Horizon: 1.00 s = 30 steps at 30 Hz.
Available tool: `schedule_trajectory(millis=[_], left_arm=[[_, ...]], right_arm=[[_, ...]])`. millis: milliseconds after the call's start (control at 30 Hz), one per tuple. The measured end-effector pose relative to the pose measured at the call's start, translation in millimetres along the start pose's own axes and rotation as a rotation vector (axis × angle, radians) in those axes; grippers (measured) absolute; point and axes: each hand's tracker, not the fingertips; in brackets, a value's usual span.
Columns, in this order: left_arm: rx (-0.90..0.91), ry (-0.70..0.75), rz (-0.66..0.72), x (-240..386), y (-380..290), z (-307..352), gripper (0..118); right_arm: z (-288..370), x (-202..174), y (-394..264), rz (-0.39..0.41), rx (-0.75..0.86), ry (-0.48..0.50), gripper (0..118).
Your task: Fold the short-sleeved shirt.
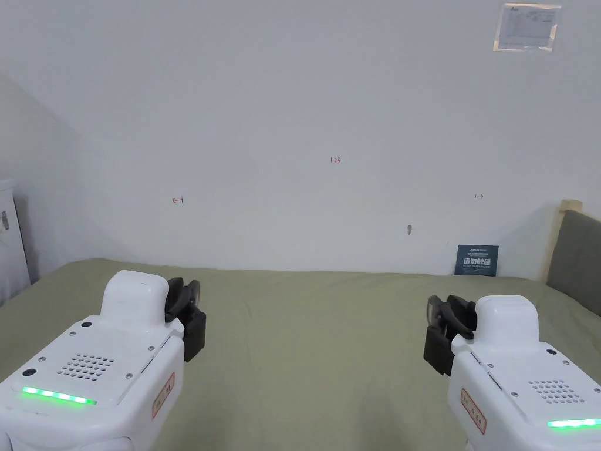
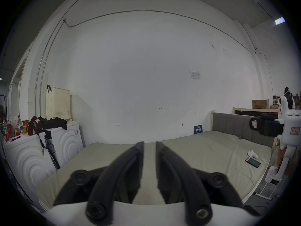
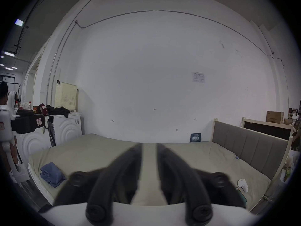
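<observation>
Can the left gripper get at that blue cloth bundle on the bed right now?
Probably yes. The blue cloth bundle lies in the open near the bed's left edge, on the left gripper's side, with nothing over it. Its fingers are apart and empty.

A mock bedroom set up inside a warehouse-like workspace.

A bed with an olive-green sheet [image 3: 101, 149] and grey padded headboard [image 3: 247, 146] stands against a bare white wall [image 1: 305, 117]; white washing machines [image 2: 65, 141] sit beside it, brown cardboard boxes [image 3: 275, 117] behind, exposed ceiling lights [image 3: 19, 22] above.
</observation>
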Motion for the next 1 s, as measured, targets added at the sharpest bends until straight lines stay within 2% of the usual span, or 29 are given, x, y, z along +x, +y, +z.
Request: schedule_trajectory(millis=[33,67,100,133,167,267,300,333,400,500,633,733,833,900,1000], left_arm=[[0.0,-0.002,0.006,0.5,0.2,0.0,31],[-0.001,-0.004,0.011,0.2,0.9,-1.1,44],[-0.001,-0.008,0.013,-0.1,1.7,-2.2,69],[-0.003,-0.013,0.018,-0.3,2.7,-3.4,85],[-0.003,-0.018,0.02,0.7,4.0,-4.2,96],[0.009,-0.031,0.022,3.7,7.0,-7.3,112],[0.008,-0.037,0.021,4.8,7.2,-7.9,117],[0.007,-0.04,0.023,5.9,7.9,-9.0,118],[0.011,-0.05,0.03,7.8,9.0,-8.8,118],[0.004,-0.075,0.055,9.1,11.6,-8.2,118],[0.01,-0.071,0.056,10.2,12.5,-7.0,118],[0.006,-0.059,0.06,8.9,13.1,-7.4,118],[-0.002,-0.055,0.067,6.2,12.0,-8.5,118],[-0.006,-0.048,0.071,5.1,10.5,-9.1,118],[-0.014,-0.046,0.075,3.7,7.3,-10.3,118]], right_arm=[[-0.3,0.1,0.1,-0.001,-0.002,0.004,50],[-1.8,-0.3,0.2,-0.009,-0.01,0.019,55],[-2.9,-1.0,0.1,-0.014,-0.014,0.027,58],[-3.7,-2.3,-0.2,-0.011,-0.014,0.026,63],[-4.4,-4.4,-0.5,-0.004,-0.013,0.022,72],[-6.2,-6.5,0.3,0.003,-0.013,0.029,77],[-7.3,-8.0,0.6,0.004,-0.014,0.029,83],[-7.9,-8.5,1.2,0.005,-0.016,0.028,92],[-8.6,-9.1,1.7,-0.006,-0.027,0.04,118],[-4.3,-10.0,-0.9,-0.055,-0.038,0.089,118],[-12.9,-16.9,-0.8,-0.073,-0.113,0.008,118],[-16.7,-19.6,1.0,-0.055,-0.112,0.011,118],[-14.1,-17.1,1.6,-0.13,-0.094,0.037,118],[-15.5,-17.8,8.4,-0.18,-0.101,0.018,118],[-18.8,-18.3,13.5,-0.177,-0.137,-0.02,118]])
